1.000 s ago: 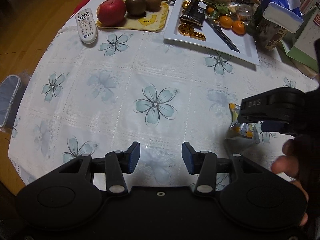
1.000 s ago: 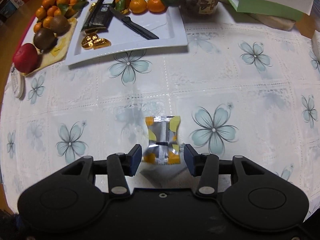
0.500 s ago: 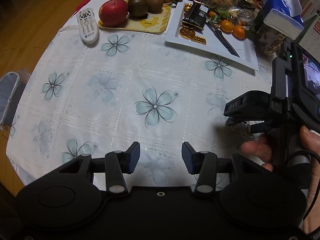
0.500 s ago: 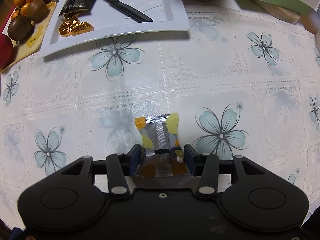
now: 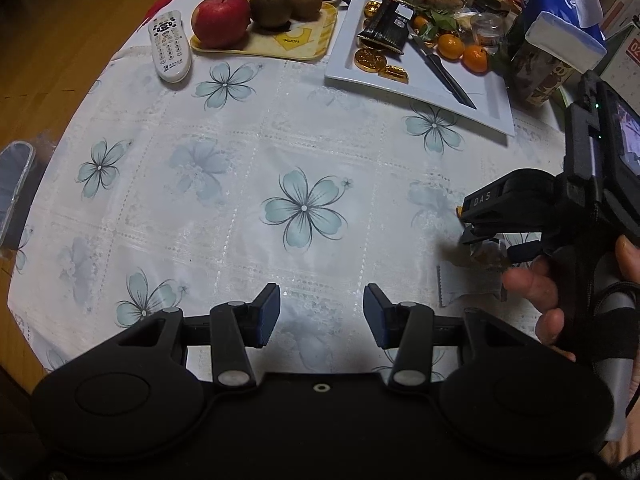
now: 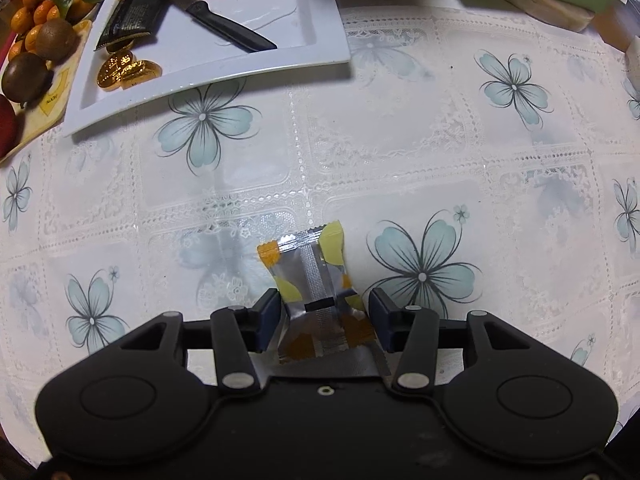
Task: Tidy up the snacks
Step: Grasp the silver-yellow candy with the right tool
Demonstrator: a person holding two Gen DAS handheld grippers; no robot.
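Note:
A small silver snack packet [image 6: 310, 276] with yellow and orange patches lies on the flowered tablecloth. My right gripper [image 6: 325, 314] points straight down over it, and its near half sits between the two blue pads. The left pad is at the packet's edge, the right pad just beside it, and the foil does not look squeezed. In the left wrist view the right gripper [image 5: 492, 240] stands low at the right with a hand behind it, hiding most of the packet [image 5: 486, 254]. My left gripper [image 5: 322, 314] hovers open over bare cloth.
A white plate [image 6: 280, 64] at the back holds a black knife [image 6: 228, 32], gold coins [image 6: 120, 70], a black packet [image 6: 132, 12] and mandarins. A yellow fruit tray [image 5: 296, 40] and a remote [image 5: 170, 46] lie left of it. A pale serrated wrapper [image 5: 468, 286] lies near the right gripper.
My right gripper has come down over the snack packet, which now reaches in between its fingers. The left gripper has kept still.

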